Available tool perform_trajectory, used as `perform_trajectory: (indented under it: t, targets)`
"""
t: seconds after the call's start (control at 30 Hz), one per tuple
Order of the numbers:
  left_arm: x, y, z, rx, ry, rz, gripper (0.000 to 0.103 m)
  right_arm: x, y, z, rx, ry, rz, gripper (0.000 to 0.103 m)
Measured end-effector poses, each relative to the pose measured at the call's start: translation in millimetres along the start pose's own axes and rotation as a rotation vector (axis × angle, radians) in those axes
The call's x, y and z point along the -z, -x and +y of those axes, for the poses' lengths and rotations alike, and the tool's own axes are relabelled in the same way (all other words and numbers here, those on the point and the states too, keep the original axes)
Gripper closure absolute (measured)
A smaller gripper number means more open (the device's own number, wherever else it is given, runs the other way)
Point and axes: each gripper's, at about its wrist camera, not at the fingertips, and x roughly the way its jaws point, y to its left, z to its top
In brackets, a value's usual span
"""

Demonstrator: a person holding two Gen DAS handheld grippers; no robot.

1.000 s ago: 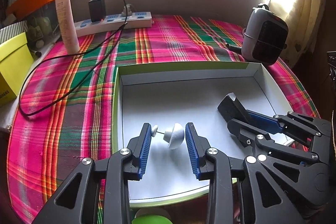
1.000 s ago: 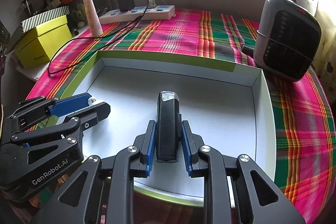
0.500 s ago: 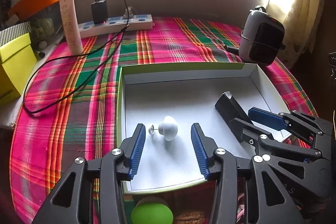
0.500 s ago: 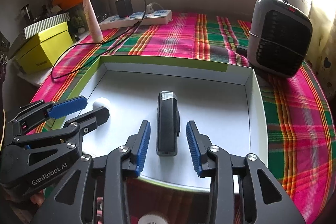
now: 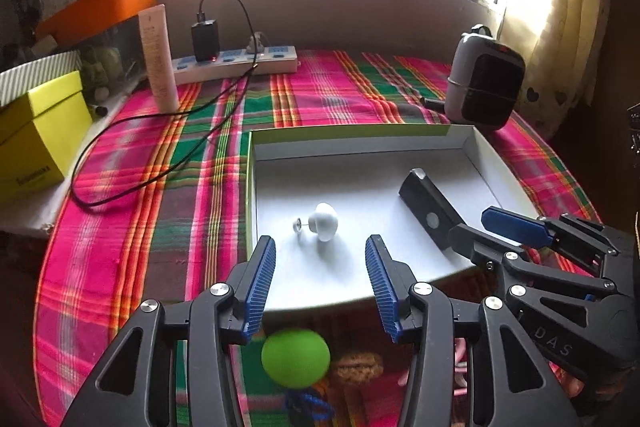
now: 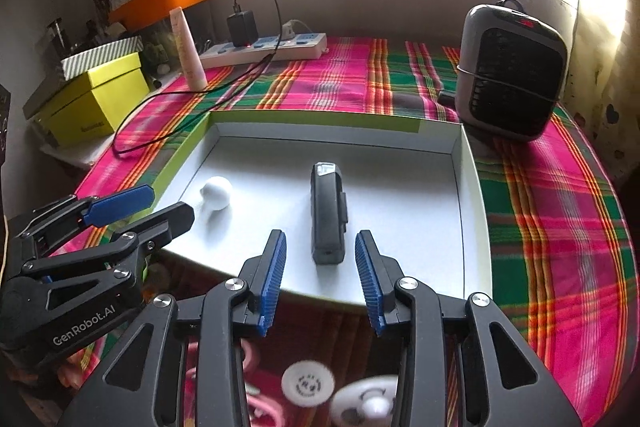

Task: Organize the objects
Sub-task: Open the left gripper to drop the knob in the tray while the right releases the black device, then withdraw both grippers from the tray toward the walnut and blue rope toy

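left tool: released. its jaws have just been opening, and nothing sits between the blue pads. the white knob-shaped object lies on the floor of the white box, just beyond the fingertips and apart from them. a thin pin with a small disc sticks out of this object toward the box's left wall.

right tool: released, with the jaws parted. the black rectangular device lies flat on the box floor, lengthwise, with its near end just ahead of the gap between the pads. neither pad touches it.

both objects rest inside the box: the white one toward its left wall, the black one toward its middle and right. each tool stands at the near edge of the box, left tool beside right tool.

the box sits on a desk covered with a pink, green and orange plaid cloth. behind the box, a white power strip lies by the wall with a black charger plugged in. a cream tube stands upright to the left of the strip. at the box's far right corner stands a grey and black heater. a yellow box sits well left of the white box.
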Motion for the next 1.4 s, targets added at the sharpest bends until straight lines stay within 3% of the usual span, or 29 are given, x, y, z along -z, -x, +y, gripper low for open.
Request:
perform_trajectory:
  t: [0.6,1.4]
  targets:
    - [31.0,44.7,-1.8,-0.004,0.003,-0.059,0.057,29.8,45.6,2.4,0.008,-0.019,-0.105,0.066]
    - [75.7,67.2,8.1,0.044,0.039,-0.040,0.057,90.6,72.8,24.3,-0.115,0.017,-0.060,0.066]
